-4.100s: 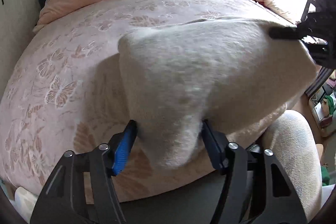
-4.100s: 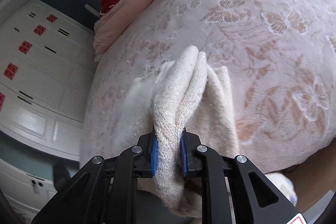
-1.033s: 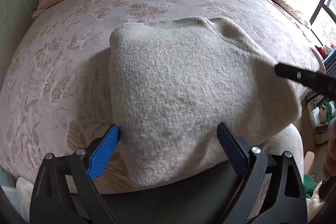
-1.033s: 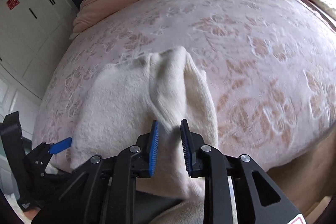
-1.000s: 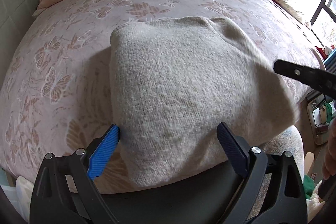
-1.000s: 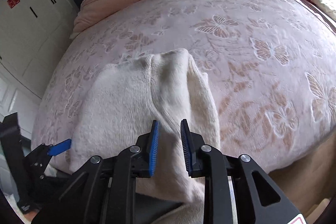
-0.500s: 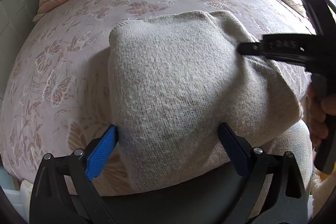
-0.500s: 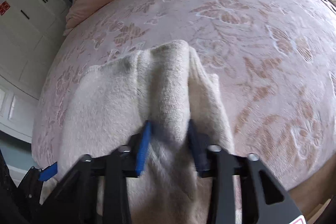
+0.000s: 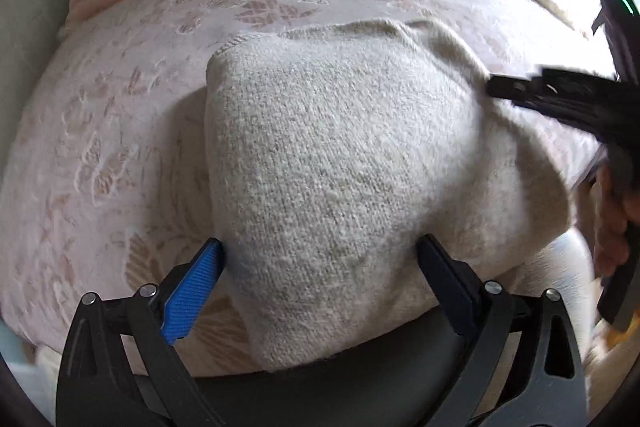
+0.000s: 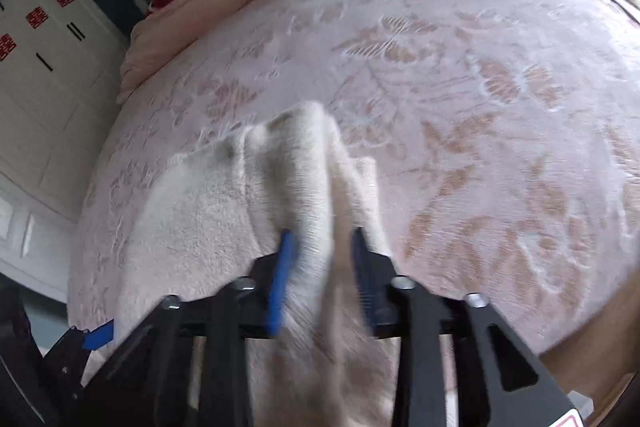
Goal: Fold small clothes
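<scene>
The bed [image 9: 120,131] fills both views, its pink butterfly cover stretching away. The cream sweater [image 9: 340,163] lies at the near edge, partly folded, hanging slightly over. To do this well, lay the fold flat and square its edges. The left gripper [image 9: 320,267] stands wide open, knit bulging between its fingers. The right gripper [image 10: 322,267] is parted around a raised ridge of knit, not clamping it.
</scene>
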